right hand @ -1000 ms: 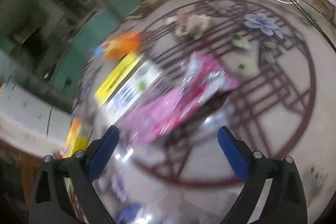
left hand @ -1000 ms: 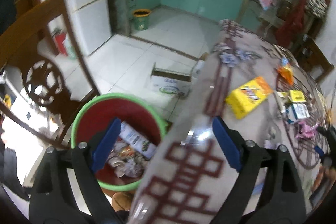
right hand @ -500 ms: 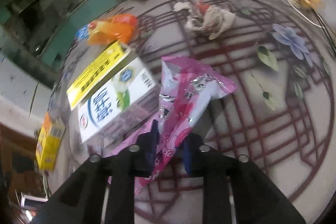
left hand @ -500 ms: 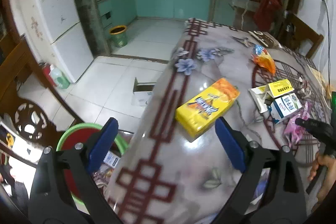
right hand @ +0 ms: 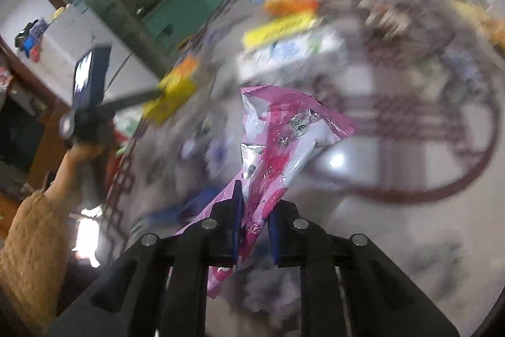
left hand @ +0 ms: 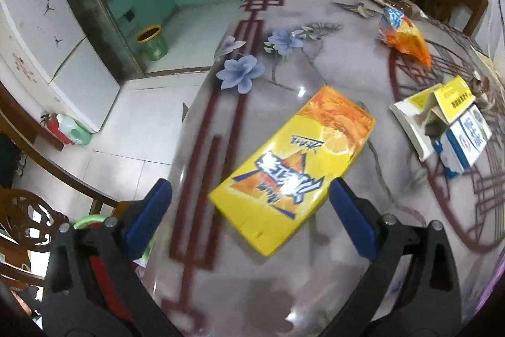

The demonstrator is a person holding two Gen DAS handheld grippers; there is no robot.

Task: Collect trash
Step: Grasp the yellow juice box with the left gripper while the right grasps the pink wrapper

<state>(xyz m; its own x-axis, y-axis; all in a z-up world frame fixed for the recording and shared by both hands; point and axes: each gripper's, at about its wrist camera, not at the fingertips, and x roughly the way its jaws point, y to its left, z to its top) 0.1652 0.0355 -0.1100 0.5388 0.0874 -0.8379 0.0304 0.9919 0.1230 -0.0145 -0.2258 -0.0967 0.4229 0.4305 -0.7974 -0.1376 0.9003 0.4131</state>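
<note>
My left gripper [left hand: 249, 204] is open, its blue pads on either side of the near end of a yellow and orange juice carton [left hand: 296, 166] lying flat on the patterned table [left hand: 315, 289]. My right gripper [right hand: 255, 221] is shut on a pink and white foil wrapper [right hand: 284, 141] and holds it above the table; that view is blurred. The left gripper also shows in the right wrist view [right hand: 91, 93], held by a hand at the left. An orange snack bag [left hand: 405, 37] and torn white, yellow and blue boxes [left hand: 448, 122] lie further right.
A green-rimmed red bin [left hand: 90, 220] sits on the floor below the table's left edge, mostly hidden. A carved wooden chair [left hand: 28, 220] stands beside it. A white fridge [left hand: 47, 30] and a small green bucket [left hand: 151, 41] stand further back.
My left gripper swung from the bin over the table to the yellow carton. My right gripper shut on the pink wrapper and lifted it, moving left.
</note>
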